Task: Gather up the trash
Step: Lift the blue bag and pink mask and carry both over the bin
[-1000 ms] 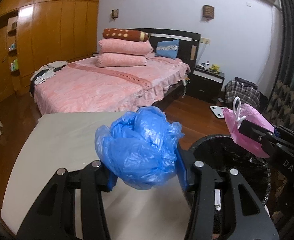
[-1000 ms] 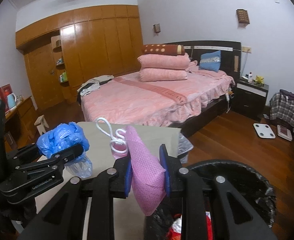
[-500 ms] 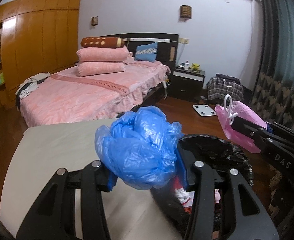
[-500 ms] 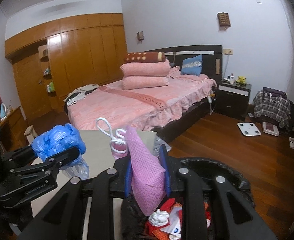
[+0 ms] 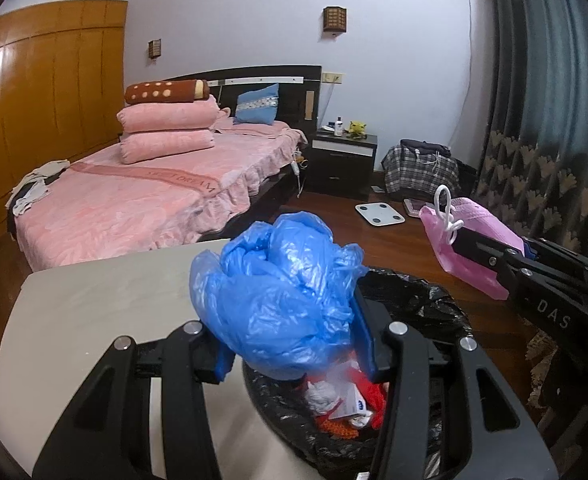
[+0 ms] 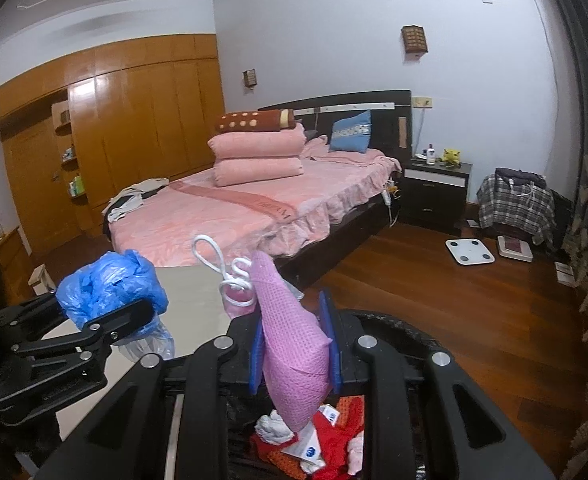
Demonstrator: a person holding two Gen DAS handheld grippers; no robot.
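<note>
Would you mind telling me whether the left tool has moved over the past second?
Yes. The left tool, shut on the blue plastic bag, has swung rightward off the table and now hangs over the bin.

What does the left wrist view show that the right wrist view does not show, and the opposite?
Only the left wrist view shows the blue plastic bag close up, filling the left tool, and the lettering "DAS" on the right tool.

Only the right wrist view shows the pink mesh pouch close up between the right tool's blue pads, hanging directly above the bin's red and white trash, and the wardrobe's open shelves.

Both show the black-lined trash bin, the pale table, the pink bed, the white scale on the floor, and each tool shut on its item.
</note>
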